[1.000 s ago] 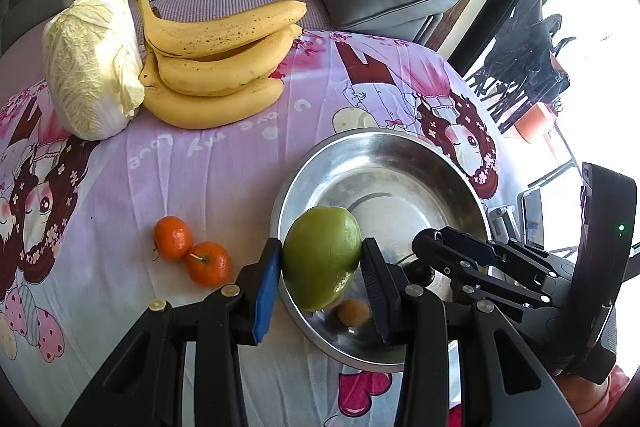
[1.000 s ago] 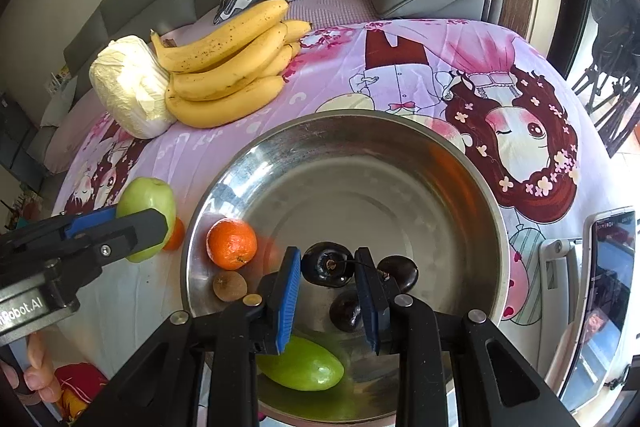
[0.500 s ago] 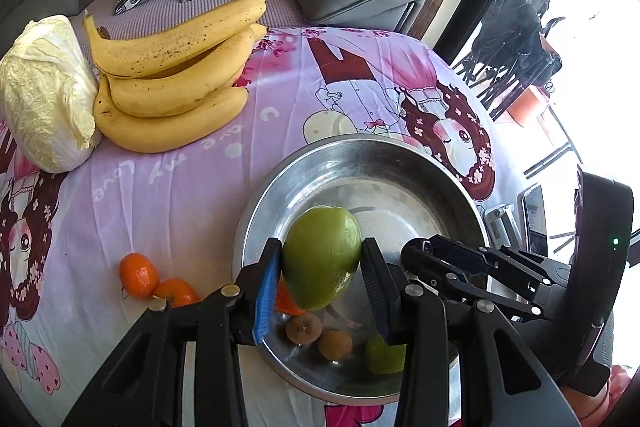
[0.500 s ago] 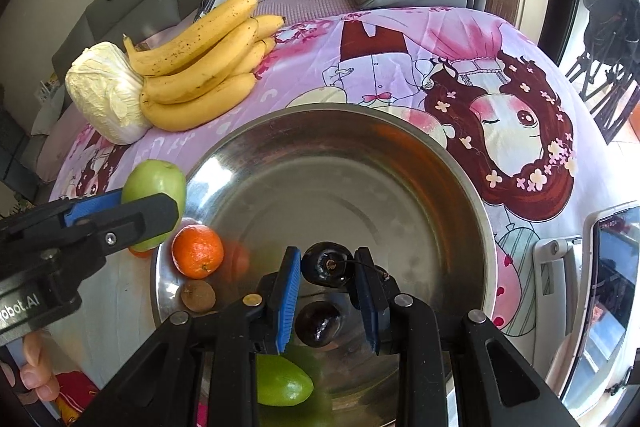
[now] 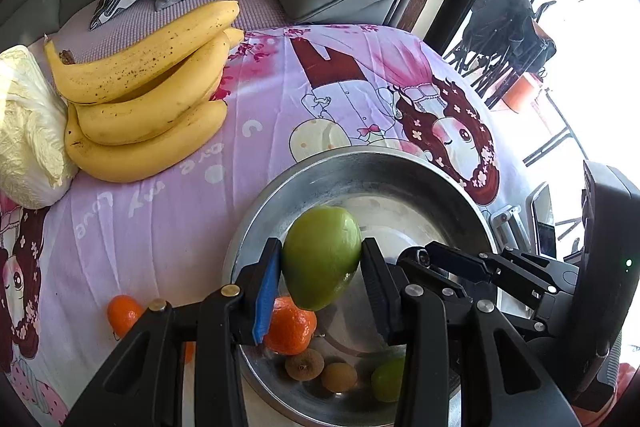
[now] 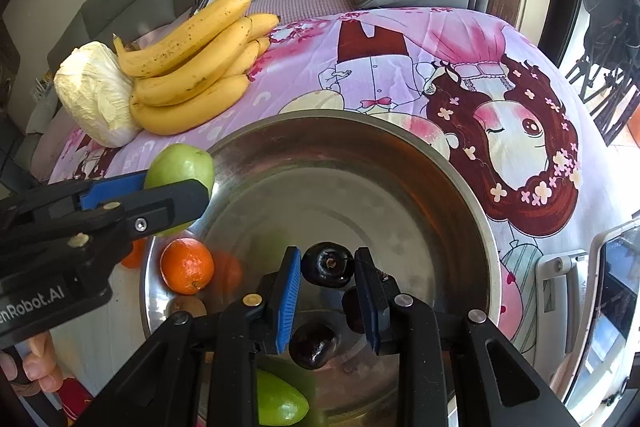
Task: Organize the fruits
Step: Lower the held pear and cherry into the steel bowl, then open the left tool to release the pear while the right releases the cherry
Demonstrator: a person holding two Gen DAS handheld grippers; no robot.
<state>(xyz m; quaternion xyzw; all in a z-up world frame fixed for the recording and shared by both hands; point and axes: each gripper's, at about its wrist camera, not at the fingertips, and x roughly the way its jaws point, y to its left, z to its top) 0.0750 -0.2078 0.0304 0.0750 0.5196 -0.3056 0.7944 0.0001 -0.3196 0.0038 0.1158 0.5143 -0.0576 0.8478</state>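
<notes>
Over the steel bowl [image 5: 256, 227] — your left gripper [image 5: 320, 267] clamps the green fruit [image 5: 322, 255], carried in from the cloth side to above the near-left rim. Your right gripper [image 6: 328, 269], nearly closed, pinches a dark plum [image 6: 328, 264] over the bowl's near middle. Both await release — tangerine [image 6: 187, 265] and more plums already inside.

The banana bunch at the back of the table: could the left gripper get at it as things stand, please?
Probably not yet. The left gripper is shut on a green mango over the steel bowl, so its jaws are occupied. The cloth between bowl and banana bunch looks bare, so once emptied its path seems free.
</notes>
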